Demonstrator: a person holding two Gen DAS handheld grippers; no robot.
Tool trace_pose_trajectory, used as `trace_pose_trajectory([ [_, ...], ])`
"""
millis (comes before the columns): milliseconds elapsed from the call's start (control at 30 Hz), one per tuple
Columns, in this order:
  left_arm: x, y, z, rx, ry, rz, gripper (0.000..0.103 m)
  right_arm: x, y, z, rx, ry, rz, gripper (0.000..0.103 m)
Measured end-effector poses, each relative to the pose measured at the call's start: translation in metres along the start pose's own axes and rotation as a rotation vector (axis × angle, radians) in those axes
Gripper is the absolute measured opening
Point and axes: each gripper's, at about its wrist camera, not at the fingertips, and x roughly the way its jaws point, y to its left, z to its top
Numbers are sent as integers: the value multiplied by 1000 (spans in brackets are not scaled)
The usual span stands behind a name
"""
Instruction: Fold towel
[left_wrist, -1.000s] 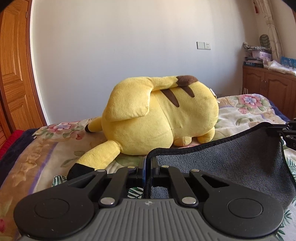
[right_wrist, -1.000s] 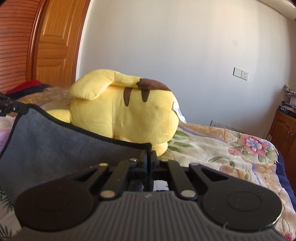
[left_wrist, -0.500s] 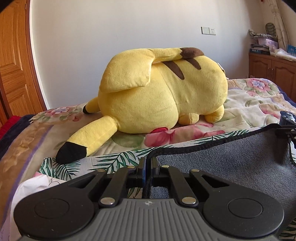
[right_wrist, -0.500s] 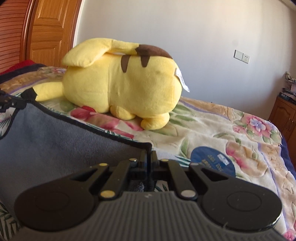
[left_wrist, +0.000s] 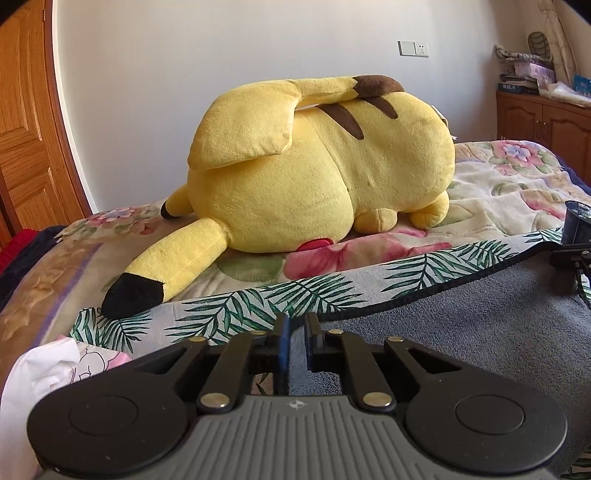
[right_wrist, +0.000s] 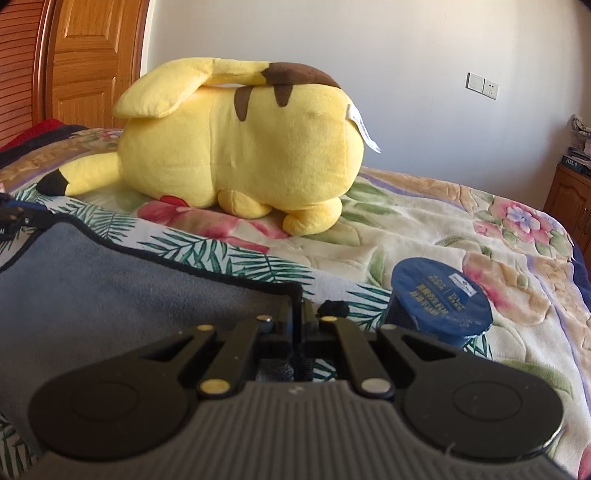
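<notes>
The towel (left_wrist: 461, 332) is grey on its upper face, with a palm-leaf print on the part lying beneath it (left_wrist: 229, 314) and a black hem. It lies folded over on the bed. My left gripper (left_wrist: 295, 321) stands slightly open, its fingers just apart at the towel's near left corner. My right gripper (right_wrist: 299, 306) is shut on the towel's right corner (right_wrist: 295, 291). The grey face (right_wrist: 110, 288) spreads to the left in the right wrist view. The right gripper shows at the far right edge of the left wrist view (left_wrist: 572, 254).
A big yellow plush toy (left_wrist: 314, 166) lies on the floral bedspread (right_wrist: 461, 229) just beyond the towel. A blue lidded cup (right_wrist: 439, 306) stands right of my right gripper. White cloth (left_wrist: 48, 373) lies at left. Wooden door (left_wrist: 26, 129) and cabinet (left_wrist: 543, 118) flank the bed.
Both grippers came down and forward, laying the lifted grey half of the towel flat over the leaf-print half. The left gripper's fingers have parted slightly and let go of the corner.
</notes>
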Motion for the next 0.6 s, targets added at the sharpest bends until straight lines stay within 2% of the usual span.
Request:
trace_pose_trajectory([
  [33, 0, 0, 0, -5, 1, -2, 2, -1, 0, 0, 7, 0, 1, 8],
  [67, -1, 0, 0, -8, -2, -5, 12, -1, -1, 0, 15, 0, 3, 15],
  [167, -6, 0, 0, -15, -13, -10, 27, -3, -2, -1, 25, 4, 8, 18],
  [200, -8, 0, -1, -16, -13, -12, 29, -5, -3, -1, 27, 2, 9, 23],
  [233, -10, 0, -1, -19, -13, -14, 32, -8, -3, -1, 33, -2, 15, 36],
  [267, -12, 0, -1, -23, -12, -17, 34, -11, -4, 0, 40, -7, 20, 43],
  [400, -24, 0, 1, -47, -8, -27, 39, -26, -4, 6, 51, -14, 32, 43],
  [600, -55, -4, 11, -39, -25, -31, 51, -58, -2, 22, 51, -31, 38, 43],
])
